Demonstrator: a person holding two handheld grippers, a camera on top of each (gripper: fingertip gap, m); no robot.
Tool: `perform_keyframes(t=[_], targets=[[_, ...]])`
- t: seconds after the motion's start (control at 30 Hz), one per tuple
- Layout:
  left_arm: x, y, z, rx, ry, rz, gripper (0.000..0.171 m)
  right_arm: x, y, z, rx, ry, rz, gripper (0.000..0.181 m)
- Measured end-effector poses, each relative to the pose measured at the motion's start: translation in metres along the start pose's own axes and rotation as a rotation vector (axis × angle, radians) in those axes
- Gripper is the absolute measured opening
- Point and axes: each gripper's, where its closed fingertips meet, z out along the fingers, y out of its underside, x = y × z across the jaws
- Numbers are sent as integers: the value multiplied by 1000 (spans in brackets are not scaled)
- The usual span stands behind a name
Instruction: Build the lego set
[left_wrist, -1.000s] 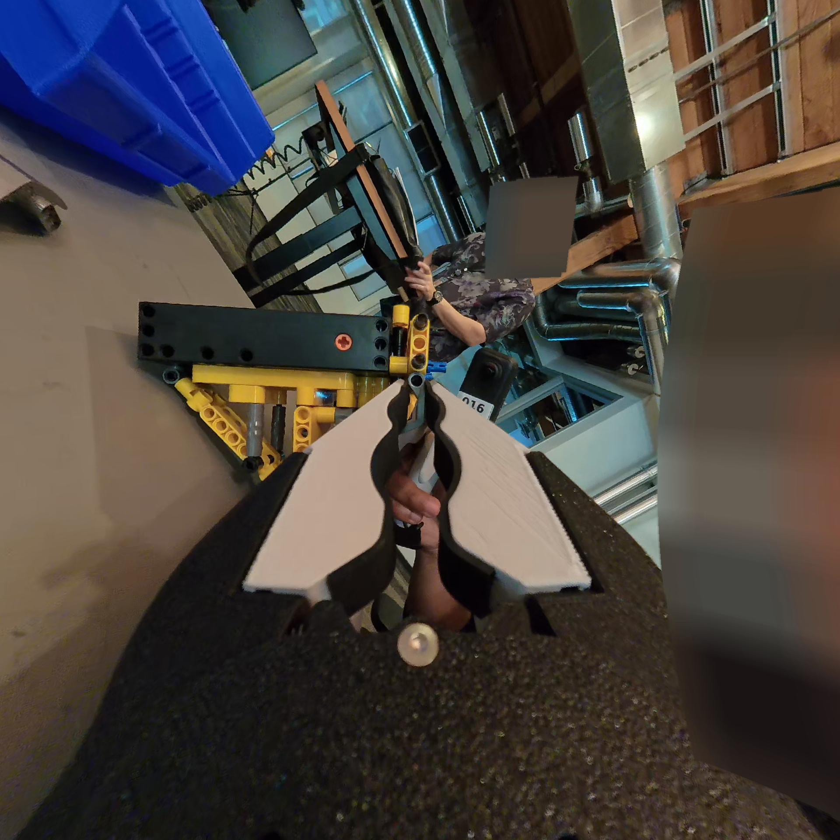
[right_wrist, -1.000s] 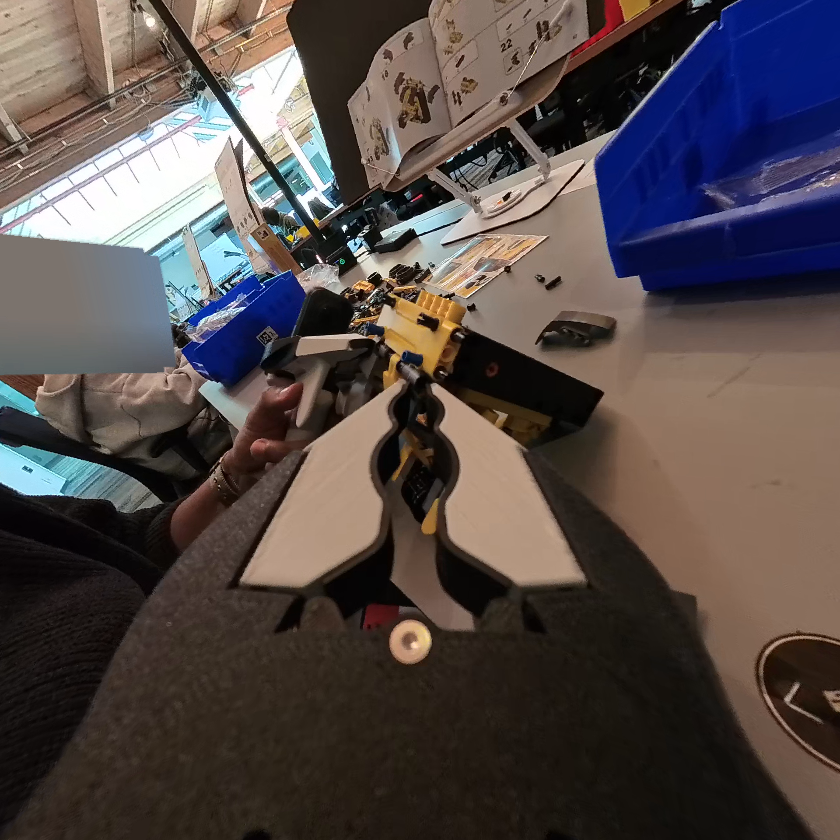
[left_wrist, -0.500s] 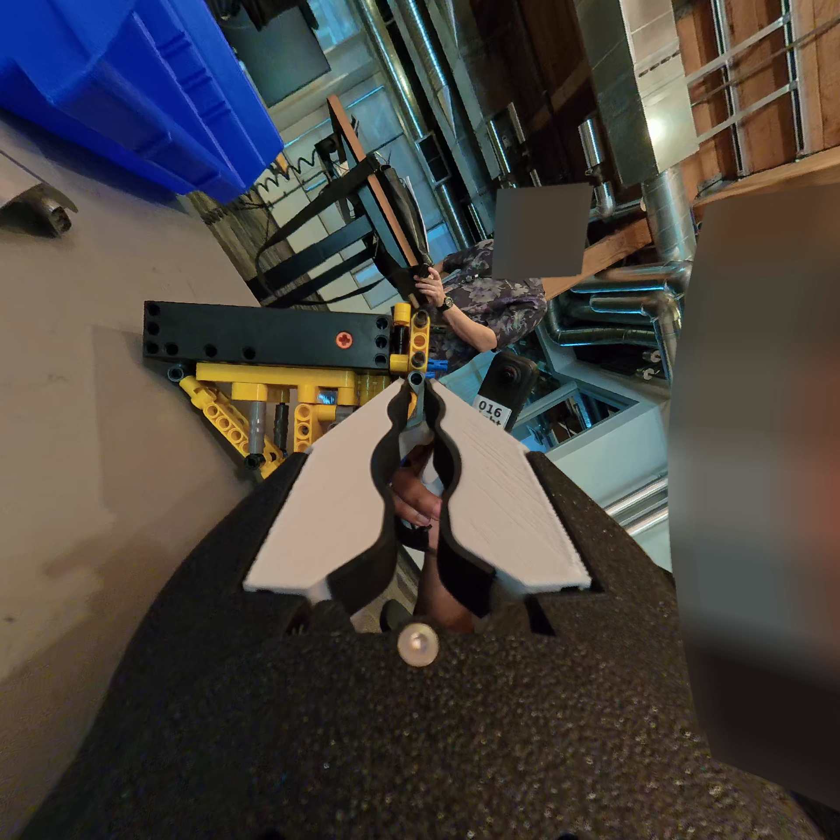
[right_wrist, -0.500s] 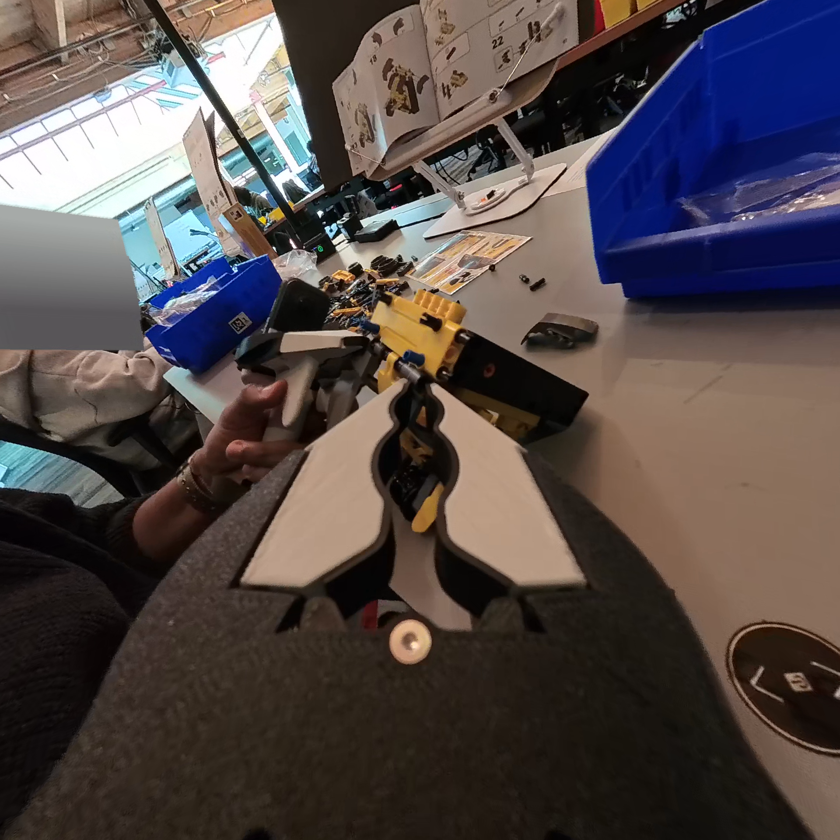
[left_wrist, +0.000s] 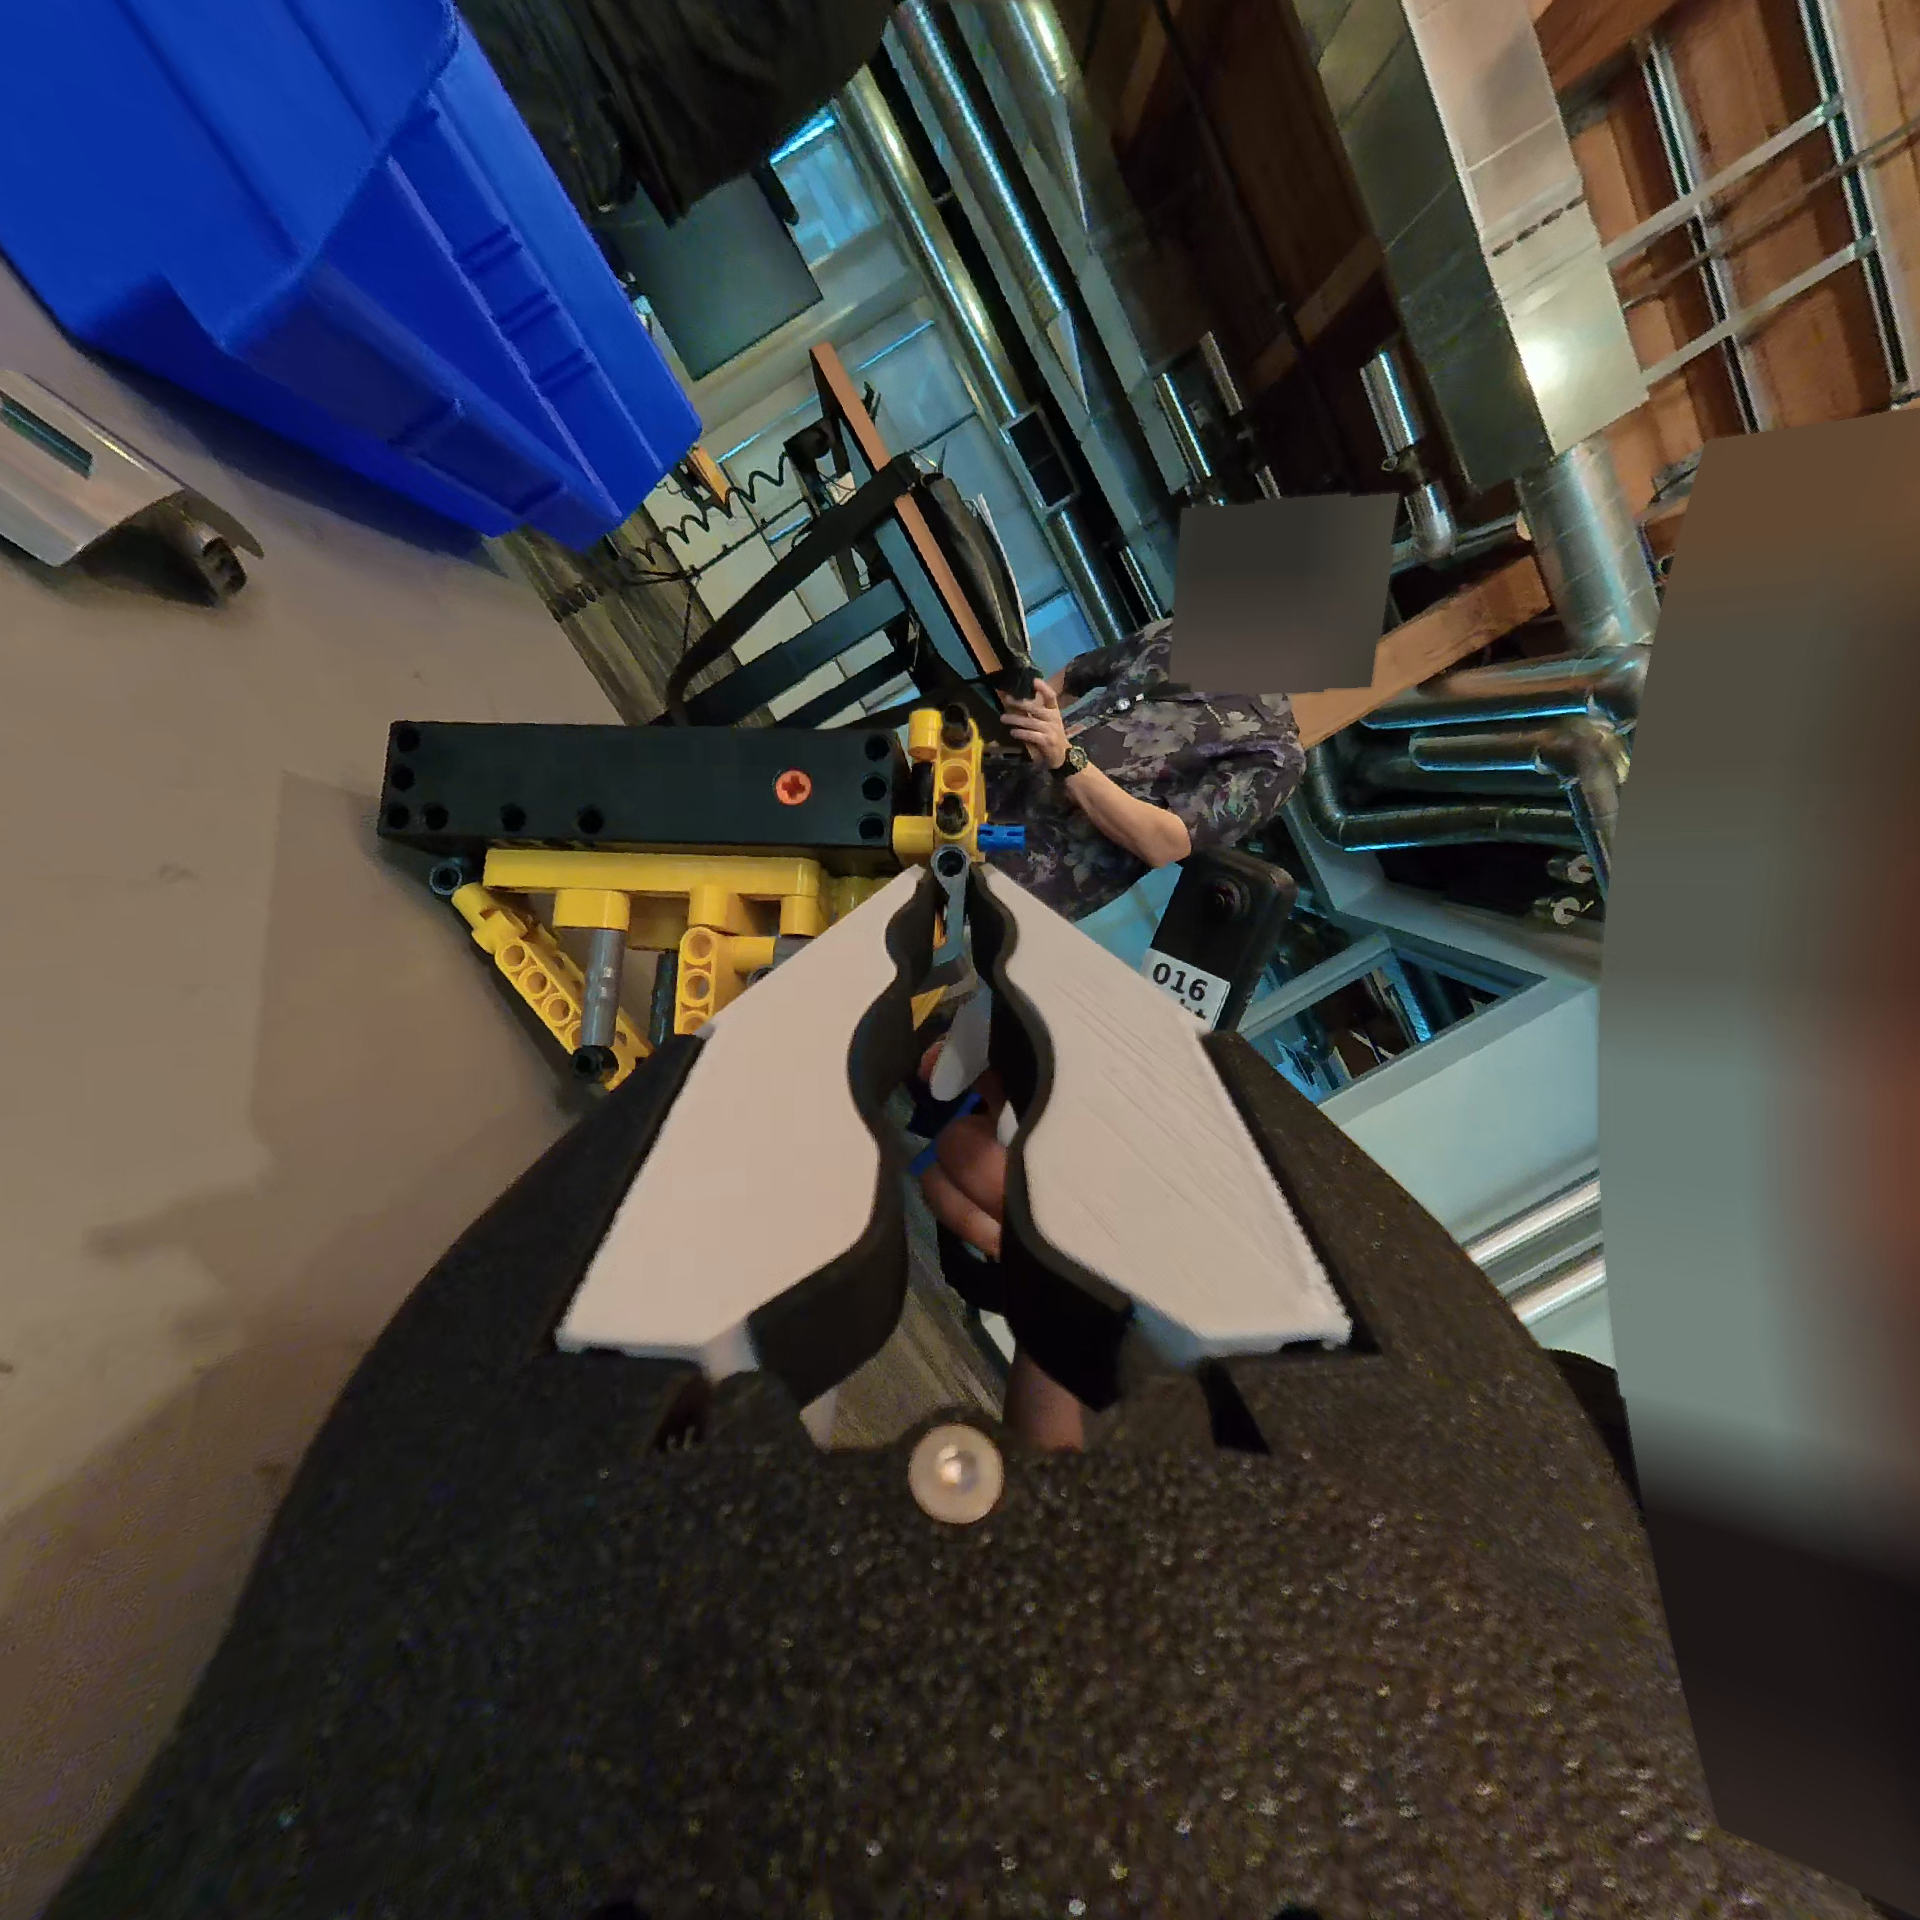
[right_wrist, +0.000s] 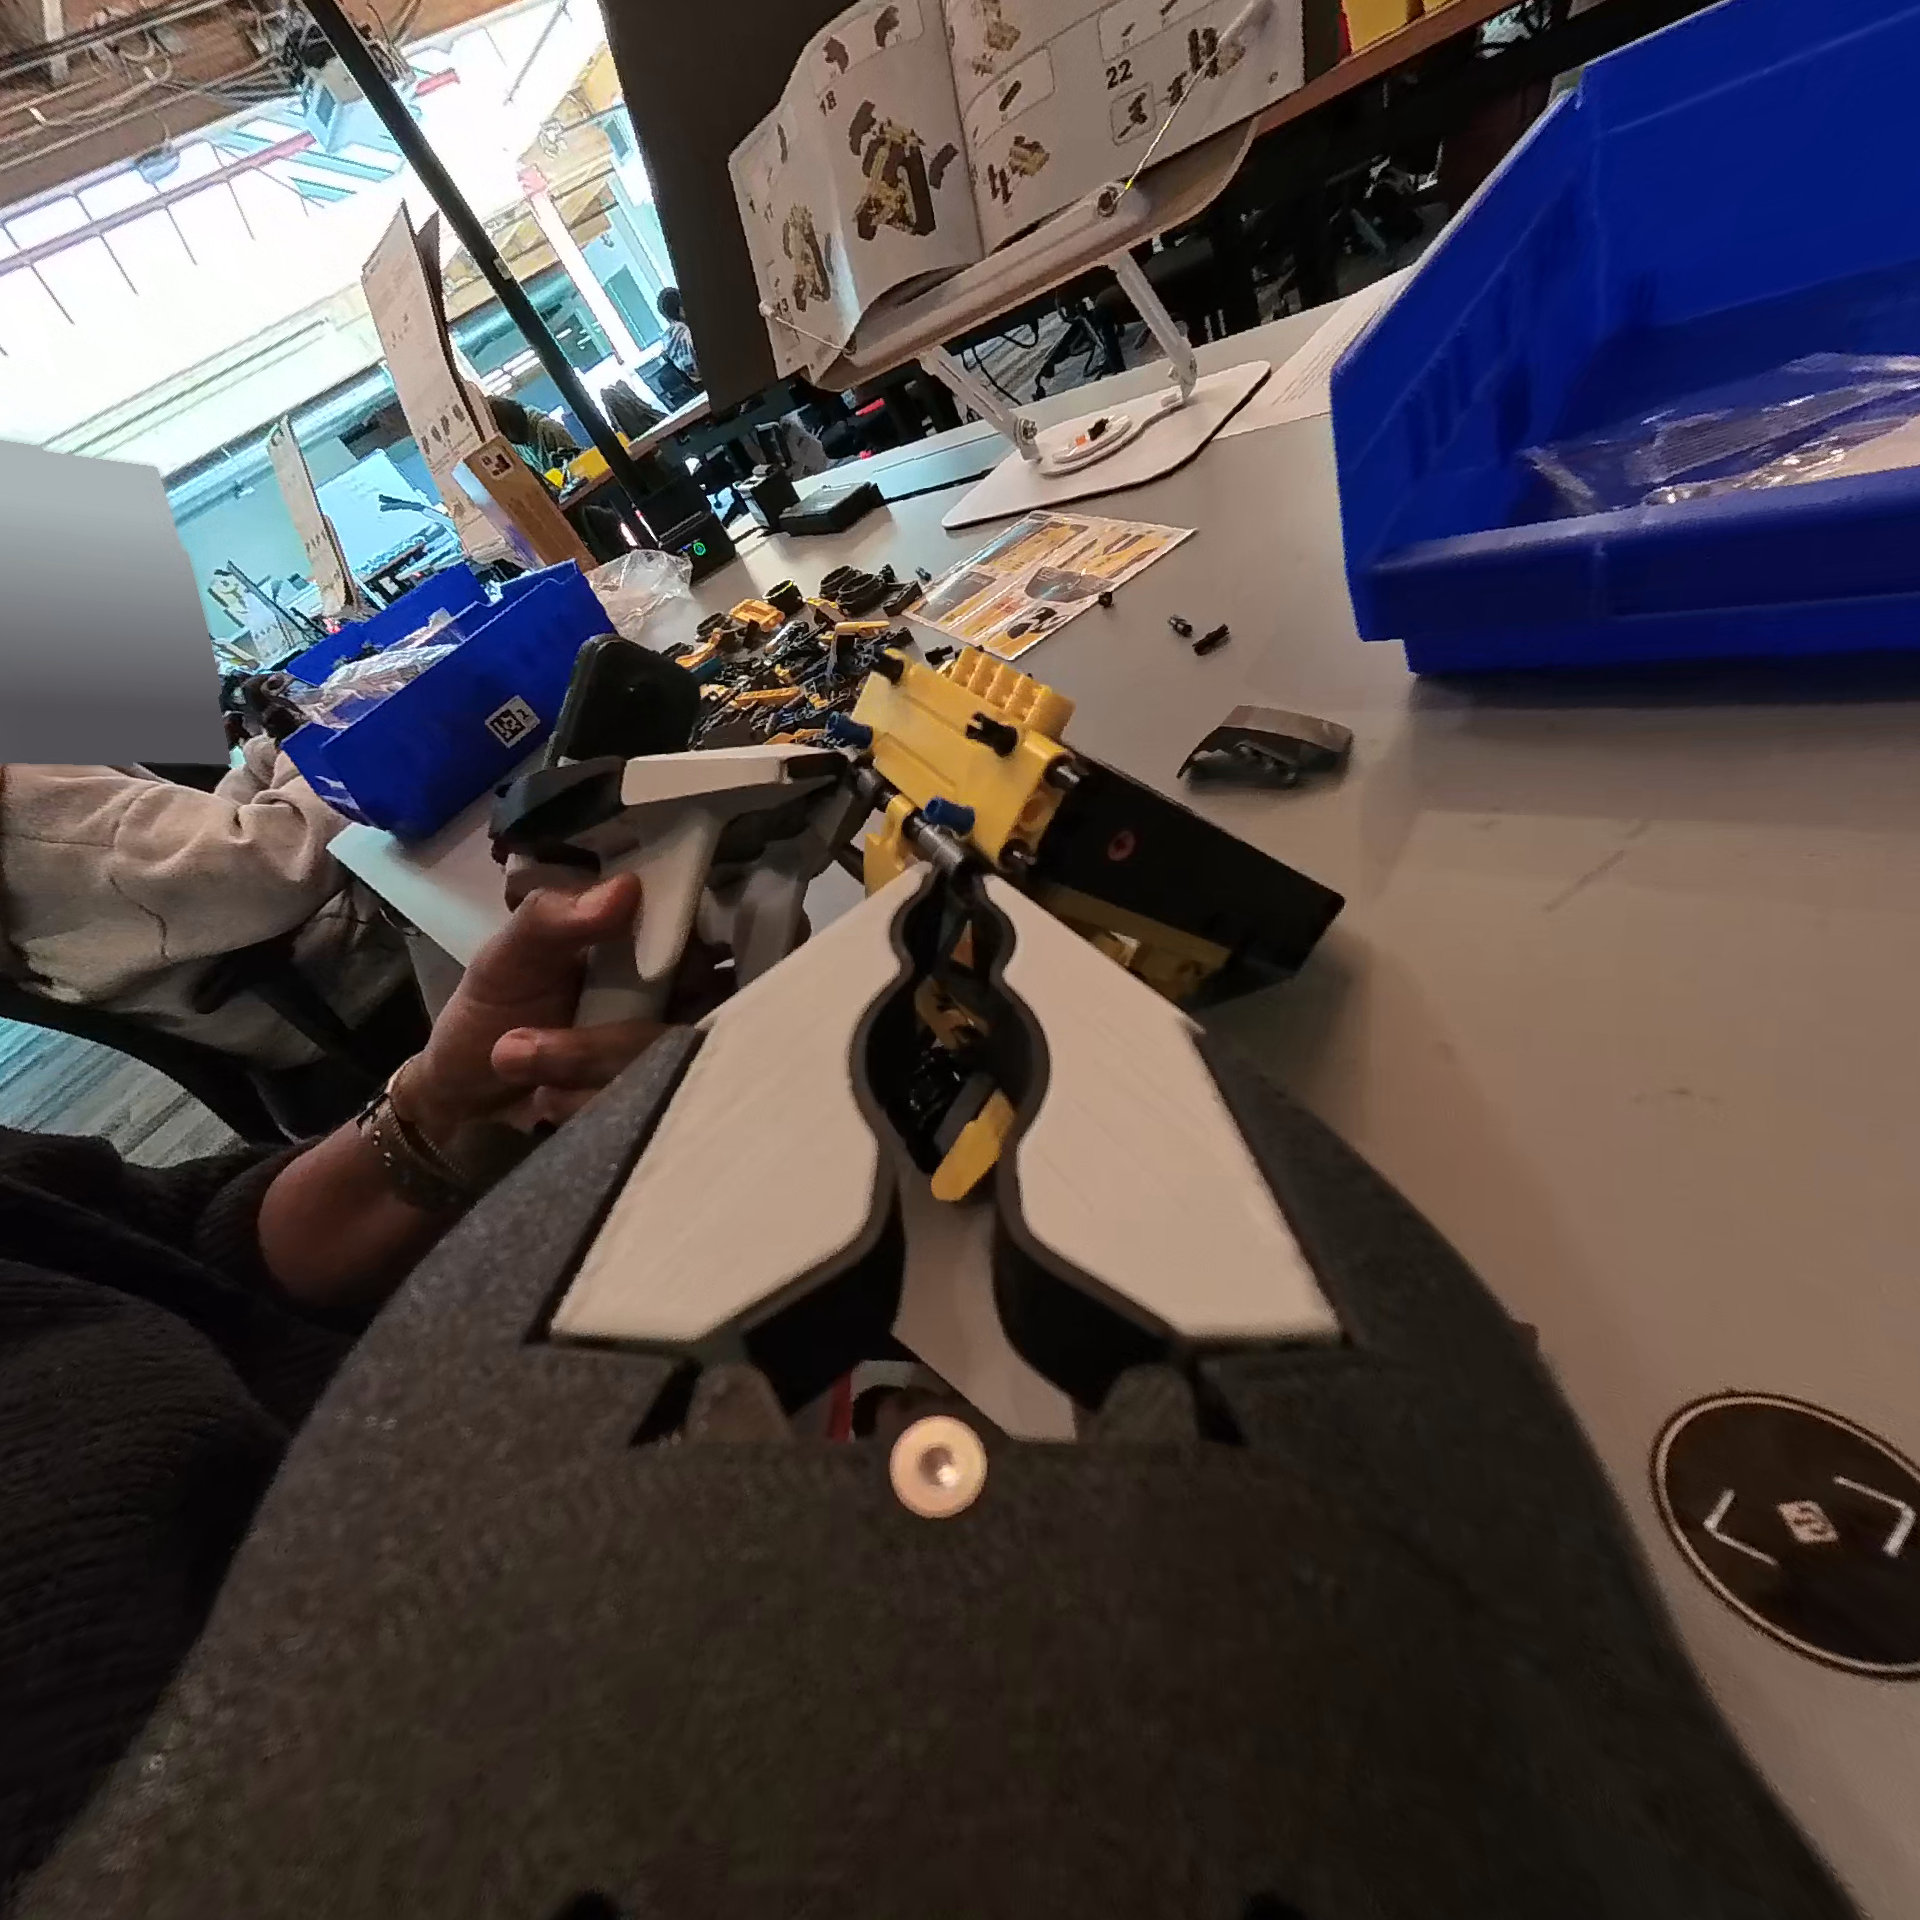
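left claw (left_wrist: 951, 894) clamped on thin grey link (left_wrist: 948, 883) at frame centre, link tip at yellow-black brick model (left_wrist: 665, 810) resting on grey surface (left_wrist: 156, 935). right claw (right_wrist: 951, 904) pinched on dark link (right_wrist: 951, 925) beside model's yellow block (right_wrist: 956, 748), centre frame. risk, judged: both grips narrow, so twist could pop link off pin or tip model; loose curved grey piece (right_wrist: 1268, 743) right of centre.

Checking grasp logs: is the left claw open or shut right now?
Shut. The left claw has its tips pinched on a thin grey link at the corner of the yellow and black brick model.
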Motion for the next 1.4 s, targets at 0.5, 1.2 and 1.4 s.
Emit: perform_keyframes(t=[0.5, 1.2, 1.4], targets=[[1, 2, 0, -54, 5, 48, 6, 1, 0, -1, -4, 3, 1, 4], [2, 2, -1, -23, 32, -22, 5, 3, -2, 0, 29, -5, 24, 4], [3, 2, -2, -19, 47, -51, 5, 2, -2, 0, 35, -12, 33, 3]])
